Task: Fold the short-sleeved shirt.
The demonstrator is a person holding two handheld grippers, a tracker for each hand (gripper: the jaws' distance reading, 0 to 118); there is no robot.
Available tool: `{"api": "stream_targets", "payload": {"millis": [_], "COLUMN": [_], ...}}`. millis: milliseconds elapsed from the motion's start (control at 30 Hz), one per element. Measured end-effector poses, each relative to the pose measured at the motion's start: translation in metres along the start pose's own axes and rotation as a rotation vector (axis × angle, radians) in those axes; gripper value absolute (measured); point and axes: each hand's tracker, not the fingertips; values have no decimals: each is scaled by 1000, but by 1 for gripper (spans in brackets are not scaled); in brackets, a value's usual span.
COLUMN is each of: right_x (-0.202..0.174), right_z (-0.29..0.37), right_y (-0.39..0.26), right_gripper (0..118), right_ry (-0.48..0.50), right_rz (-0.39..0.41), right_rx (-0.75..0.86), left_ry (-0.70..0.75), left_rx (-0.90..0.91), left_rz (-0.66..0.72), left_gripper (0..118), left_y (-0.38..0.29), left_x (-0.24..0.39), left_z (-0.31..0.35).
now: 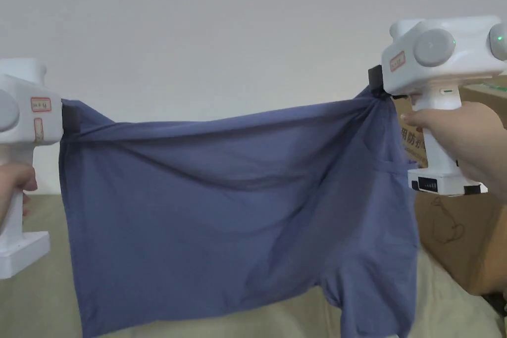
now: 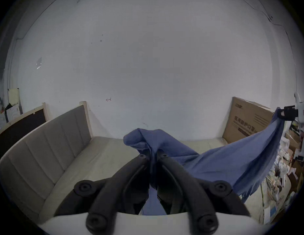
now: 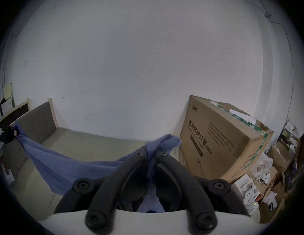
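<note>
Blue shirt stretched midair, left tool and right tool each apparently clamping a corner

The short-sleeved shirt is a plain slate blue with no print or stripe, darker along its creases. Both tools have white housings and black jaws: the left tool carries small red-edged labels on its white body, and the right tool has grey round caps, a red-edged label and a small green light. The bed is covered in pale olive-beige, and its headboard is ribbed beige with a light wood edge. The cardboard box is brown with dark print and green-and-white tape. The wall is plain off-white.
</note>
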Motion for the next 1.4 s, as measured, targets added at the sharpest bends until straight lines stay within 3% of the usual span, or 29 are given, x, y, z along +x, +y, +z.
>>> {"api": "stream_targets", "payload": {"millis": [167,300,367,500,600,633,767,1033,1300,1333,1367,1400], "right_x": [-14,-27,-30,-25,-9,-3,8,7,16,17,18,20], "right_z": [-44,-83,-93,-68,-16,2,79,201,202,200,199,199], "right_y": [-58,-176,-247,-373,-428,-439,-446,-453,-472,-472,-470,-468], "right_gripper": [9,9,10,10,10,10,10,10,10,22,50,81], "right_ry": [-12,-23,17,89,127,163,186,224,241,232,241,252], "right_rz": [-13,-30,-23,-55,-119,-127,-13,95,-52,-84,-109,-124], "right_rx": [-52,-310,-467,-647,-707,-711,-671,-698,-799,-800,-799,-801], "left_ry": [33,7,-24,-43,-81,-125,-135,-209,-213,-216,-225,-224], "left_rx": [-67,-282,-464,-700,-770,-794,-790,-844,-892,-890,-890,-883], "left_rz": [-25,-78,-103,-113,-34,17,-89,-76,-62,-49,-35,-30], "left_gripper": [4,4,4,4,4,4,4,4,5,13,34,71], "left_y": [-48,-141,-202,-318,-360,-366,-368,-357,-363,-362,-360,-358], "left_x": [8,12,12,-1,-19,-30,-43,-59,-52,-51,-50,-49], "left_z": [-34,-56,-60,-34,11,28,94,198,206,205,204,205]}}
